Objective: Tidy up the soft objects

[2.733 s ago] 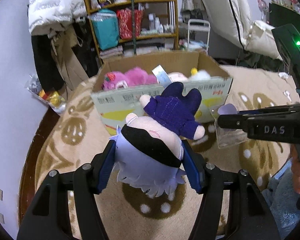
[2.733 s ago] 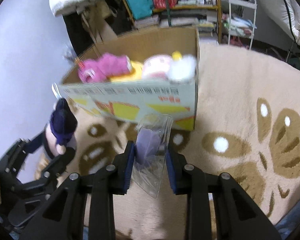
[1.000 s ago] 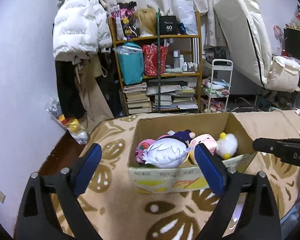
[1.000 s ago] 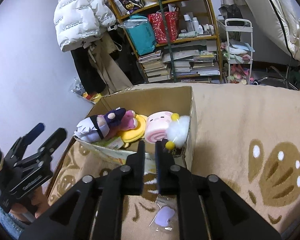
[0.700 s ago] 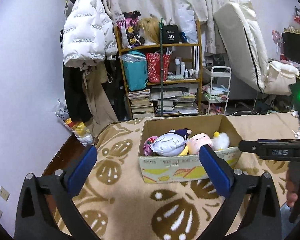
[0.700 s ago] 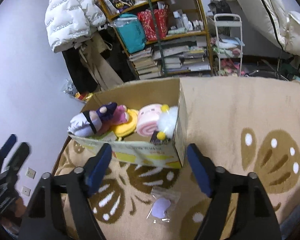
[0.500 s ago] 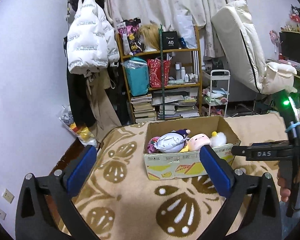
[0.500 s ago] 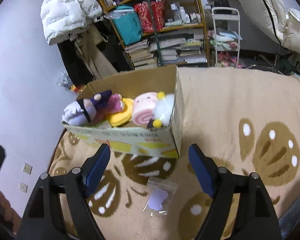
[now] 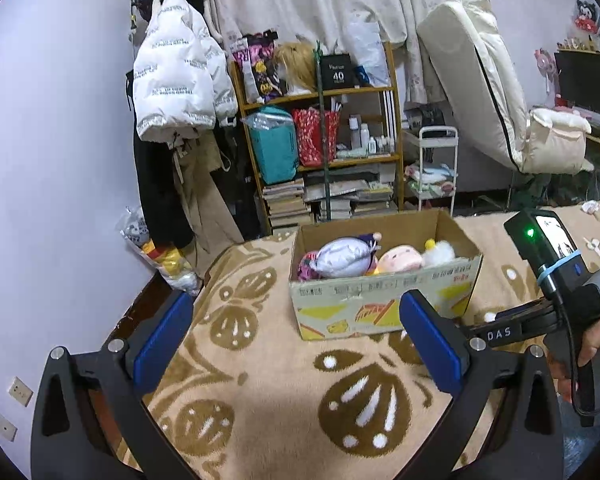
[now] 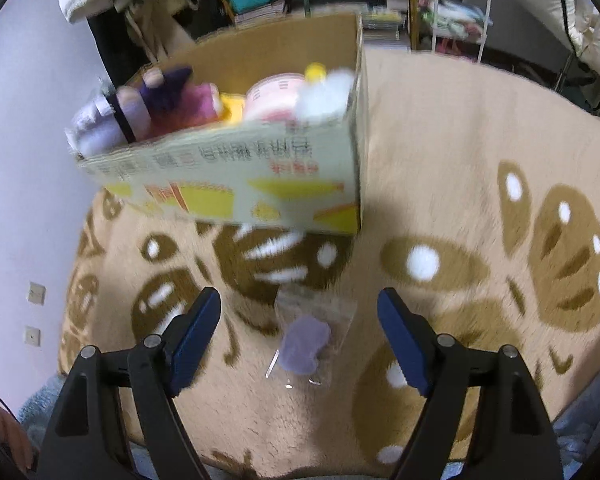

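A clear plastic pouch (image 10: 314, 338) with a small lilac soft piece (image 10: 303, 344) inside lies flat on the beige patterned rug (image 10: 452, 148), just in front of the cardboard box (image 10: 236, 176). Its long axis runs from the near edge of the rug toward the box, tilted a little to the right at the far end.

The right gripper (image 10: 300, 332) points steeply down with its jaws spread wide on either side of the pouch; the blue pads (image 10: 194, 332) touch nothing. The left gripper (image 9: 296, 344) hangs wide open and empty above the rug, facing the box's long printed side.

In the box, a pale-haired doll (image 9: 342, 258) in dark clothes lies lengthwise at the left end, beside a pink plush (image 9: 400, 258) and a white fluffy one (image 9: 440, 254) at the right end. Further toys beneath are mostly covered. The right wrist view is motion-blurred, so the print on the box and the pouch's outline are hard to read. A hand (image 9: 598, 342) holding the right gripper's handle is cut off at the edge of the left wrist view.
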The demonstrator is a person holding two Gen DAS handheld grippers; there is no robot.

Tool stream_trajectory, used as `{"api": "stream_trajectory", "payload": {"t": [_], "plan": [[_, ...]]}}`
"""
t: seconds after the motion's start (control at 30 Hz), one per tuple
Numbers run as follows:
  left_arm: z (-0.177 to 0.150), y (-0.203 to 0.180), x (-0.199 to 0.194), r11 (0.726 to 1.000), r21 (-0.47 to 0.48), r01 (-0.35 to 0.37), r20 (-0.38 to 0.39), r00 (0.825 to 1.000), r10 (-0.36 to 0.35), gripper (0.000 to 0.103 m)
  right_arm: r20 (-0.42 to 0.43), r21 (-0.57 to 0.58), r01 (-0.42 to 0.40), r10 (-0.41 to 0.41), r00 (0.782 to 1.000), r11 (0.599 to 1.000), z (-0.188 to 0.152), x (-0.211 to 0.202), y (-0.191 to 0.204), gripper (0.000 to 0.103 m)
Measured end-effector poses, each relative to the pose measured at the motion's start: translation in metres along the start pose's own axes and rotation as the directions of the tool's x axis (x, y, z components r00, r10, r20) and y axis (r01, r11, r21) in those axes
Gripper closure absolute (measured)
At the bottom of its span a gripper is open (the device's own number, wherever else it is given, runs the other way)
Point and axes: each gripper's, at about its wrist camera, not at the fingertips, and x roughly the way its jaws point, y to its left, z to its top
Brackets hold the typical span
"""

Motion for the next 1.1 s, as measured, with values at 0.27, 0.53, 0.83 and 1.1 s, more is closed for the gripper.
{"api": "stream_trajectory", "payload": {"t": [0.27,0.53,0.83,1.1], "plan": [[-0.002,0.0,0.002,1.0,-0.004,0.018,0.0,1.0,-0.018,0.001,-0.146,-0.057,0.09,-0.097,0.984,0.994,-0.014,0.045,0.007,0.025],[0.0,0.001,-0.003,1.0,-0.002,0.028,0.018,0.999,-0.028,0.001,-0.159,-0.067,0.135,-0.144,0.977,0.989,-0.019,0.053,0.005,0.053],[0.0,0.004,-0.001,0.999,-0.015,0.028,0.015,1.0,-0.028,0.001,-0.071,-0.12,0.091,-0.1,0.992,0.989,-0.021,0.021,0.013,0.06],[0.002,0.004,0.0,1.0,-0.013,0.025,0.019,0.999,-0.025,0.001,0.101,-0.145,-0.007,0.021,0.995,0.989,-0.018,-0.041,0.026,0.061]]}}
